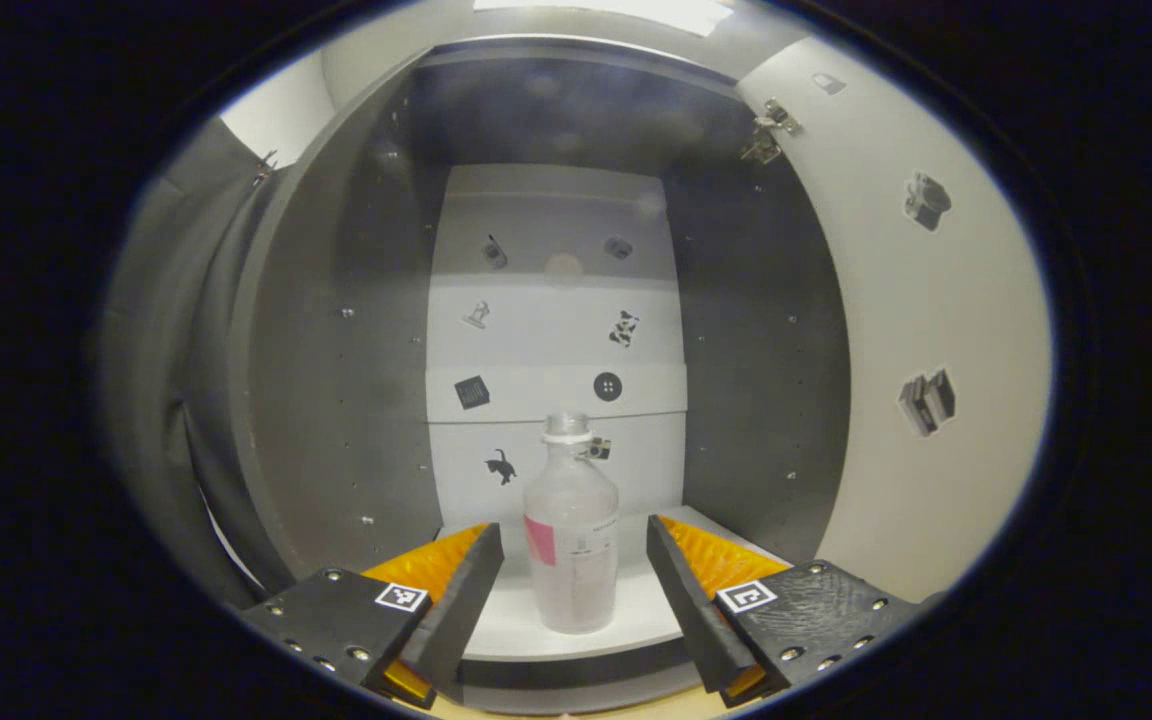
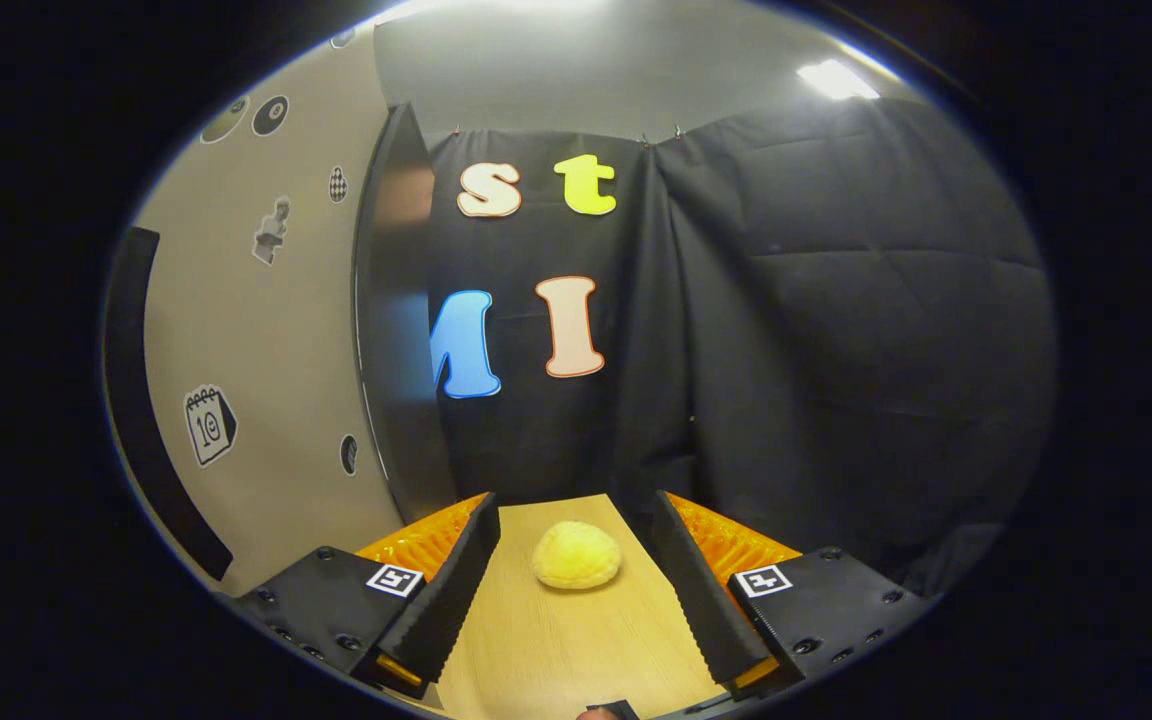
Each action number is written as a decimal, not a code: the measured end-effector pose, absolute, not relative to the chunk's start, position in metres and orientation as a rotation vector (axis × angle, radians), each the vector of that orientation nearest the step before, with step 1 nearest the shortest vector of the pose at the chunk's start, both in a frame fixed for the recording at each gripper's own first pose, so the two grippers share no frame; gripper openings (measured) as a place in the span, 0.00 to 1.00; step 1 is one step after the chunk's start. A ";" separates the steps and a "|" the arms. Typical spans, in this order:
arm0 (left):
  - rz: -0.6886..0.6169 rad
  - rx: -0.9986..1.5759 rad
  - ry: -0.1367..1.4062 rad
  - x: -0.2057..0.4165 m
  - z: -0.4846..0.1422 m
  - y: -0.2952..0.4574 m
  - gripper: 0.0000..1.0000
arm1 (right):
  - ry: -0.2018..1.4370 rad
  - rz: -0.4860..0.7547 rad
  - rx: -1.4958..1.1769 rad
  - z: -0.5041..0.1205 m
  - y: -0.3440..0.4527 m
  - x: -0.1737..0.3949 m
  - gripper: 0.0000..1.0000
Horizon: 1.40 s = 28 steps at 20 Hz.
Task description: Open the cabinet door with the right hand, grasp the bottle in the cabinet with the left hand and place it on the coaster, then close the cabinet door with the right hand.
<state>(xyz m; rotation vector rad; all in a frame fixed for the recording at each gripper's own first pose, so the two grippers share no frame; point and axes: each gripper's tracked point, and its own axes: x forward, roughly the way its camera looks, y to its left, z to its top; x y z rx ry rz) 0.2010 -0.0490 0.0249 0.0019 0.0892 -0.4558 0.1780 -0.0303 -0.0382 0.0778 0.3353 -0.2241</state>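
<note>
In the left gripper view a clear plastic bottle [image 1: 572, 540] with a white cap and a pink-edged label stands upright on the cabinet's white shelf [image 1: 511, 625]. My left gripper [image 1: 573, 560] is open, one finger on each side of the bottle with gaps to both. The cabinet door [image 1: 936, 330] hangs open at the right, pale and stickered. In the right gripper view my right gripper [image 2: 574, 555] is open over the wooden table [image 2: 556, 640], holding nothing. The open cabinet door [image 2: 256, 370] rises at its left, with a dark handle strip [image 2: 141, 400] along its far edge.
The cabinet has dark grey side walls [image 1: 336, 380] and a white stickered back panel [image 1: 556, 340]. A yellow bun-shaped object [image 2: 577, 555] lies on the table ahead of the right gripper. Black cloth [image 2: 836, 330] closes off the space behind the table.
</note>
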 end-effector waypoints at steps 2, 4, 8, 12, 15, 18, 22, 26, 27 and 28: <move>-0.459 0.000 0.105 0.208 0.018 -0.049 0.89 | 0.346 -0.238 0.073 -0.042 -0.030 0.180 0.95; -0.461 0.000 0.128 0.224 0.003 -0.053 0.89 | 0.360 -0.243 0.075 -0.045 -0.028 0.183 0.95; -0.462 0.015 0.154 0.236 -0.010 -0.057 0.89 | 0.368 -0.246 0.078 -0.049 -0.025 0.189 0.98; -0.469 0.006 0.158 0.231 -0.009 -0.056 0.77 | 0.374 -0.239 0.072 -0.051 -0.025 0.191 0.98; -0.462 -0.027 0.150 0.222 -0.004 -0.052 0.74 | 0.372 -0.228 0.074 -0.052 -0.027 0.191 0.98; -0.414 -0.058 0.086 0.204 0.016 -0.028 0.72 | 0.370 -0.206 0.069 -0.051 -0.027 0.190 0.98; -0.354 -0.073 0.054 0.177 0.030 0.004 0.76 | 0.364 -0.156 0.068 -0.048 -0.025 0.190 0.99; -0.291 -0.074 0.042 0.144 0.029 0.038 0.73 | 0.351 -0.098 0.072 -0.043 -0.019 0.191 0.99; -0.275 -0.069 0.040 0.134 0.027 0.047 0.72 | 0.349 -0.081 0.077 -0.043 -0.015 0.193 0.97; -0.257 -0.066 0.040 0.126 0.025 0.055 0.71 | 0.348 -0.065 0.080 -0.042 -0.012 0.193 0.99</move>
